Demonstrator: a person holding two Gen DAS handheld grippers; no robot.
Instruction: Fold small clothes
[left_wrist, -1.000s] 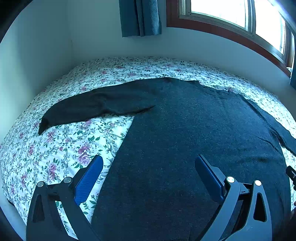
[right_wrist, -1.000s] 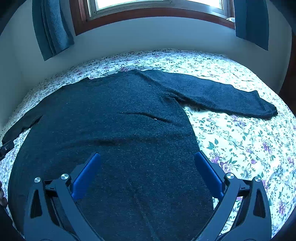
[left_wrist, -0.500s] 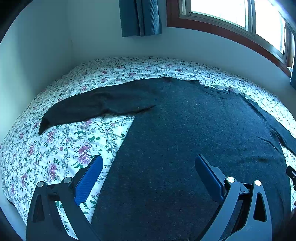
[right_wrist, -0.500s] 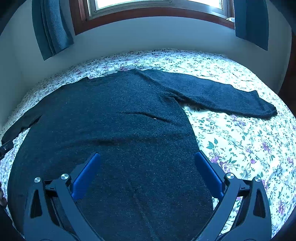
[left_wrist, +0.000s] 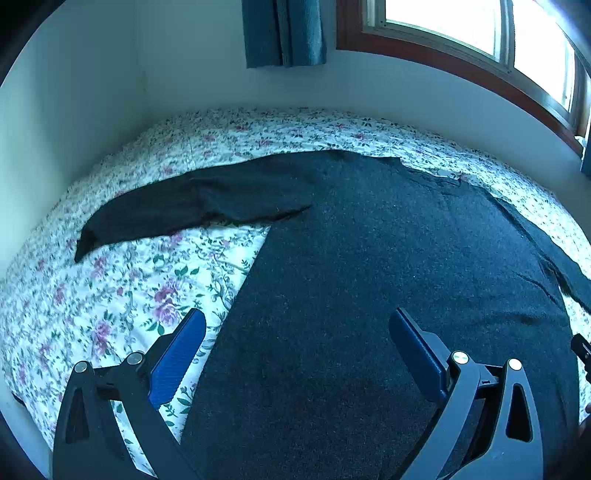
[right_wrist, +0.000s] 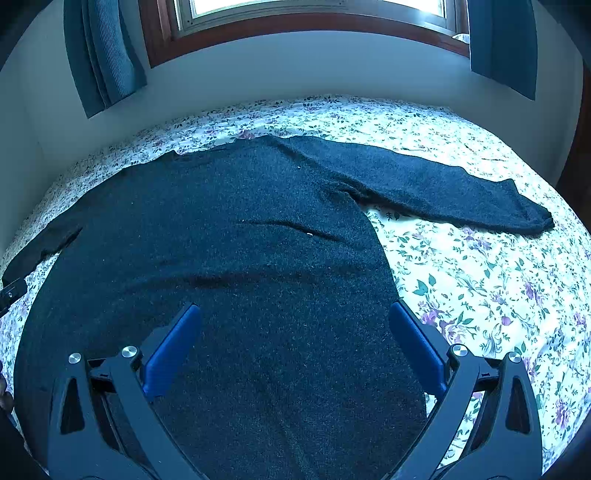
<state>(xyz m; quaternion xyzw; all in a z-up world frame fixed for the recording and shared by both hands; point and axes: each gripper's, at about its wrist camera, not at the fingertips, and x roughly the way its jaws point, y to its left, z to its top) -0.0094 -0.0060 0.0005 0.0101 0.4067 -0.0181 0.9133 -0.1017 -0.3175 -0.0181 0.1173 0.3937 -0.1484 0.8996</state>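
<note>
A dark grey knit sweater (left_wrist: 388, 266) lies spread flat on the bed, its left sleeve (left_wrist: 192, 206) stretched out to the left. In the right wrist view the sweater (right_wrist: 229, 258) fills the middle and its right sleeve (right_wrist: 436, 184) reaches out to the right. My left gripper (left_wrist: 297, 328) is open and empty above the sweater's lower left edge. My right gripper (right_wrist: 293, 325) is open and empty above the sweater's lower right part. The tip of the right gripper (left_wrist: 581, 349) shows at the far right of the left wrist view.
The bed has a white floral sheet (left_wrist: 122, 288), also seen in the right wrist view (right_wrist: 480, 280). White walls close it in at the left and back. A window (right_wrist: 314, 14) with blue curtains (right_wrist: 103, 55) is above the far side.
</note>
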